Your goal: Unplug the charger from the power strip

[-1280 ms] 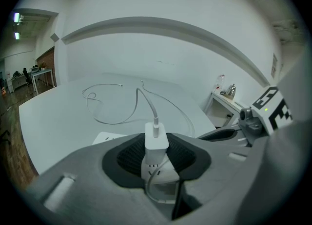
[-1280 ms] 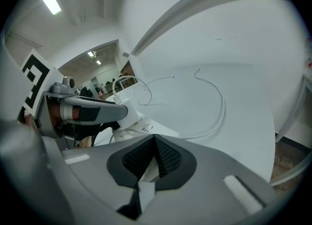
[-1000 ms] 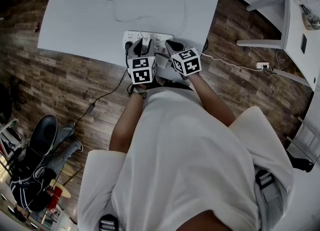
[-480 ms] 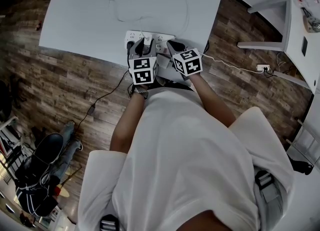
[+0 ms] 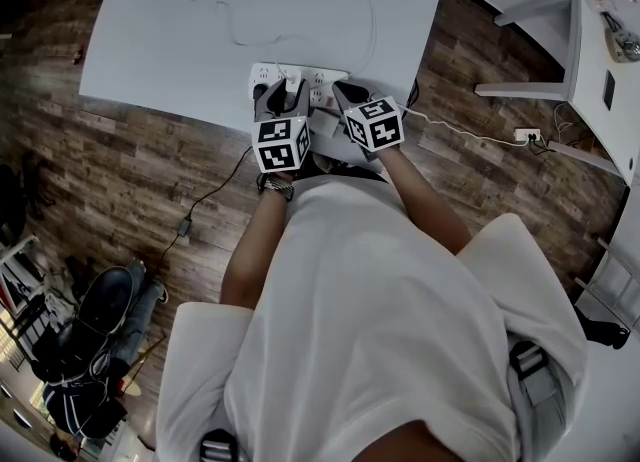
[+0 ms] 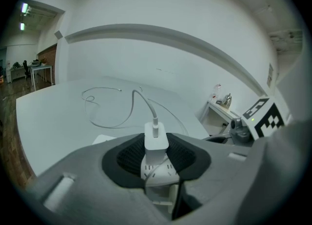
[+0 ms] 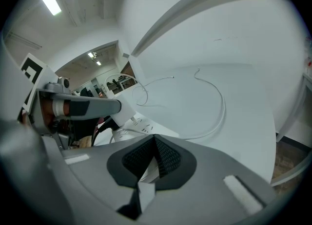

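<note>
charger point(image 6: 156, 143): white, upright, plugged into power strip point(image 6: 159, 169), about mid-strip
left gripper point(image 5: 281, 98): clenched on the charger's two sides, right above the strip
cable point(image 6: 132, 103): leaves charger top, loops over the table beyond the strip
right gripper point(image 7: 155, 143): pads pressed together, nothing gripped, at strip's right end
table point(image 5: 200, 40): white; strip lies at its near edge

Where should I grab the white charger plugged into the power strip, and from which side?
Take the charger by its blocky body, with fingers on its two flat side faces, below where the cable leaves the top. It stands upright in the power strip, so come from the near edge of the table, angled down. That probably leaves a straight pull up.
</note>
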Demonstrator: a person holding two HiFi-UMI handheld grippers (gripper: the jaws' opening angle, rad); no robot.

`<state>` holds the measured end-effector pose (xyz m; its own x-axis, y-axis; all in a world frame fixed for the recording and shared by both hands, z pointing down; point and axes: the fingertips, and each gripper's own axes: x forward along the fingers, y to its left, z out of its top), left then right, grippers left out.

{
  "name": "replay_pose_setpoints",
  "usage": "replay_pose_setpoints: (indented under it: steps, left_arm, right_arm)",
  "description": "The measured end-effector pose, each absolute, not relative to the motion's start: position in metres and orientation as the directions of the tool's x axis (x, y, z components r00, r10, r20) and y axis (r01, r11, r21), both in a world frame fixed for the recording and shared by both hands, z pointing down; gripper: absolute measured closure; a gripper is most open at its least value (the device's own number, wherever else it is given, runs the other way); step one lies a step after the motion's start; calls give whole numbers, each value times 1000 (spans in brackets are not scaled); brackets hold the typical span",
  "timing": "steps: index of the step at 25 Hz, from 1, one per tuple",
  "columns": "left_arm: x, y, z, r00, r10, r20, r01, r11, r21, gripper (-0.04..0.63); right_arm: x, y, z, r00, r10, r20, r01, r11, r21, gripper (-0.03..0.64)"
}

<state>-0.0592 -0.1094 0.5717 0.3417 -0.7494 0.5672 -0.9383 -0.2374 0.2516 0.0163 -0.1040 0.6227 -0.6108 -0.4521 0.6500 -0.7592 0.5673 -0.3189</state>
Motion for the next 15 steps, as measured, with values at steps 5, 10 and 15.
replay_pose_setpoints:
  steps: [5, 10, 15]
  left_arm:
    - [-59, -110, 565, 379, -745, 549, -923, -261, 283, 456]
    - [-60, -114, 560, 441, -719, 537, -883, -242, 402, 456]
    - [-51, -112, 569, 524, -655, 545, -824, -226, 519, 456]
  right_arm:
    - [15, -103, 623, -615, -450, 647, -756, 570, -323, 615]
    - [13, -105, 622, -618, -448, 646, -753, 573, -323, 615]
    - [15, -104, 622, -623, -447, 642, -749, 577, -325, 615]
